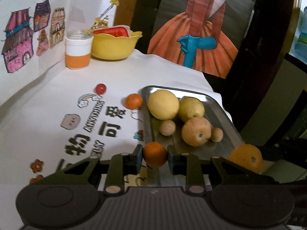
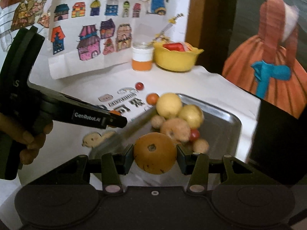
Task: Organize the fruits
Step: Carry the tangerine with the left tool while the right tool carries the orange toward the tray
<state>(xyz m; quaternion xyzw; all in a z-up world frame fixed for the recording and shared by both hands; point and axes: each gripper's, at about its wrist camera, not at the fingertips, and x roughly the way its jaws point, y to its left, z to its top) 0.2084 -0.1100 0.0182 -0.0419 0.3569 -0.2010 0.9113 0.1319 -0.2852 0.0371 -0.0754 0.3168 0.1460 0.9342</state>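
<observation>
My left gripper point(image 1: 155, 158) is shut on a small orange point(image 1: 155, 154), held just off the near left corner of a metal tray point(image 1: 216, 115). The tray holds two yellow fruits point(image 1: 162, 104), an apple point(image 1: 196, 131) and two small brown balls point(image 1: 167, 127). In the right wrist view, my right gripper point(image 2: 155, 155) is shut on a large orange fruit point(image 2: 155, 153) over the tray's point(image 2: 220, 122) near edge. A red cherry tomato point(image 2: 194, 135) also lies in the tray. Another small orange point(image 1: 133, 101) and a red tomato point(image 1: 100, 88) sit on the cloth left of the tray.
A yellow bowl point(image 1: 115, 46) and a white-and-orange jar point(image 1: 77, 51) stand at the back by the wall of drawings. The table ends just right of the tray, with a dark frame and a painting beyond. A hand point(image 2: 28, 141) holds the left gripper's handle.
</observation>
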